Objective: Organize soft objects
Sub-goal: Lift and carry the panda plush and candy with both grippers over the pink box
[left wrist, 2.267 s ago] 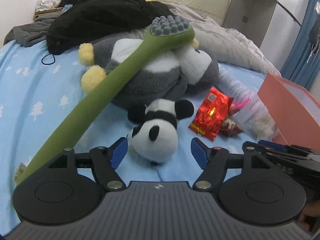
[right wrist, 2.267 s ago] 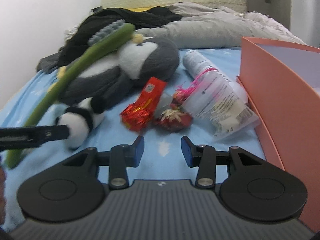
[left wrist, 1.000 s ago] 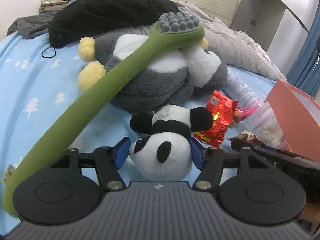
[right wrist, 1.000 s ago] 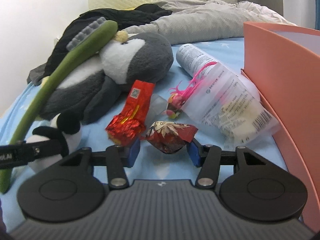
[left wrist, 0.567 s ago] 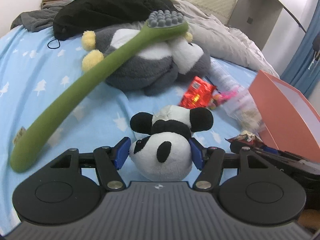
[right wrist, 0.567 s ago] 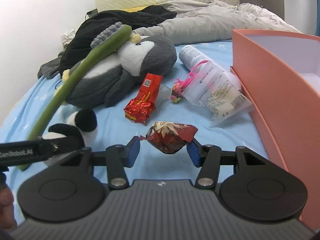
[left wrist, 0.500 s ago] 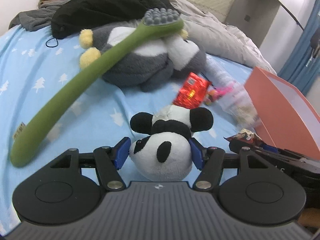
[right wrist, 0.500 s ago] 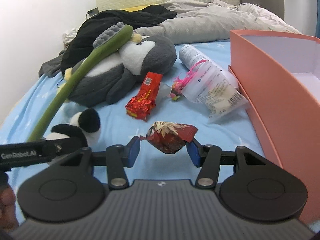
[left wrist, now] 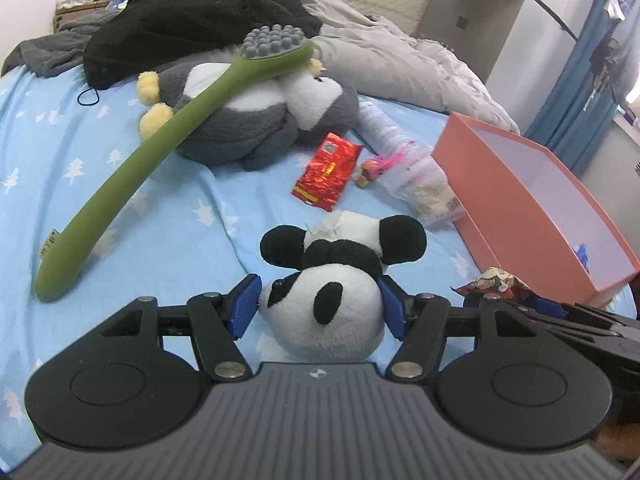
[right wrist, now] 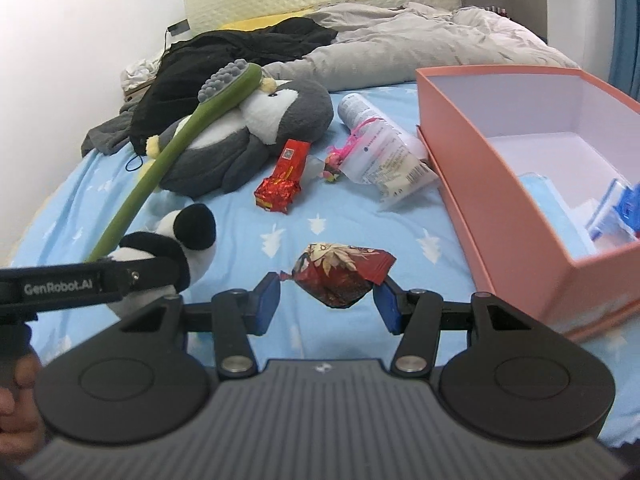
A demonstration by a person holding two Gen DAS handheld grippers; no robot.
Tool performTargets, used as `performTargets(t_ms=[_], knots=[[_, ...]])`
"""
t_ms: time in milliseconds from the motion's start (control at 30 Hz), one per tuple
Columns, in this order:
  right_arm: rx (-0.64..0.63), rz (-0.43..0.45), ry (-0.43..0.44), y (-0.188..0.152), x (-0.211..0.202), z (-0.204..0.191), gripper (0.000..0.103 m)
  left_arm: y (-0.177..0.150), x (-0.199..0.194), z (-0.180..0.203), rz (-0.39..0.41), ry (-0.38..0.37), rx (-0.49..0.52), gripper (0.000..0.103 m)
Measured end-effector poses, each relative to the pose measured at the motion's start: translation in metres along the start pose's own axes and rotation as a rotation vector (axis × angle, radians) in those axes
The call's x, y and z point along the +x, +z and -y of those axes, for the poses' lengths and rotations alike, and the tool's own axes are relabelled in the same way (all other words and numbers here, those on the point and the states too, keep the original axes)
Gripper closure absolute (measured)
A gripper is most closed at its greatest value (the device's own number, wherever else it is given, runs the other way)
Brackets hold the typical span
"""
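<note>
The left gripper [left wrist: 320, 305] clamped the panda [left wrist: 326, 312] at lower centre; the right gripper [right wrist: 327, 300] pinched a wrapper [right wrist: 340, 278]. Both should clear the box [right wrist: 492, 184] wall at right before dropping.

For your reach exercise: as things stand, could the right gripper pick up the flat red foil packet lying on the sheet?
Probably not yet: the right gripper is shut on a red wrapped snack. The red foil packet lies unobstructed ahead.

Left wrist view: low over the blue bedsheet [left wrist: 120, 184], facing the headboard, close behind a small panda plush [left wrist: 336, 280]. Right wrist view: just to the right, same heading. Shared by the 2: big penguin plush [right wrist: 248, 136], pink box [right wrist: 492, 184].
</note>
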State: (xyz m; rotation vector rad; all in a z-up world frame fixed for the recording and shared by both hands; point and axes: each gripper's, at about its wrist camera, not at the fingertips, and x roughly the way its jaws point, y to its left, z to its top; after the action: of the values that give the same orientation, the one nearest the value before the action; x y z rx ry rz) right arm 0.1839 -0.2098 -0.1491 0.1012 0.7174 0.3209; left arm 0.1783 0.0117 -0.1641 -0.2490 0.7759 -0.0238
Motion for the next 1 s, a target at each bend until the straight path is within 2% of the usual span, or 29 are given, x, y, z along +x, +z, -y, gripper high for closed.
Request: performTargets(t_ms=[200, 433, 700, 900, 1000], knots=[[-0.002, 0.002, -0.016, -0.006, -0.022, 0.006, 0.048, -0.004, -0.013, 0.011, -0.013, -0.012, 0.016, 0.035], [0.017, 0.063, -0.024, 0.003, -0.049, 0.015, 0.048, 0.015, -0.026, 0.028, 0.019, -0.054, 0.036, 0.035], [-0.008, 0.168, -0.027, 0.037, -0.078, 0.022, 0.048, 0.052, -0.047, 0.063, 0.098, -0.105, 0.074, 0.035], [-0.035, 0.253, -0.05, 0.071, -0.101, 0.031, 0.048, 0.084, -0.06, 0.094, 0.156, -0.165, 0.105, 0.035], [-0.039, 0.299, -0.067, 0.087, -0.117, 0.036, 0.048, 0.101, -0.069, 0.111, 0.182, -0.219, 0.108, 0.035]])
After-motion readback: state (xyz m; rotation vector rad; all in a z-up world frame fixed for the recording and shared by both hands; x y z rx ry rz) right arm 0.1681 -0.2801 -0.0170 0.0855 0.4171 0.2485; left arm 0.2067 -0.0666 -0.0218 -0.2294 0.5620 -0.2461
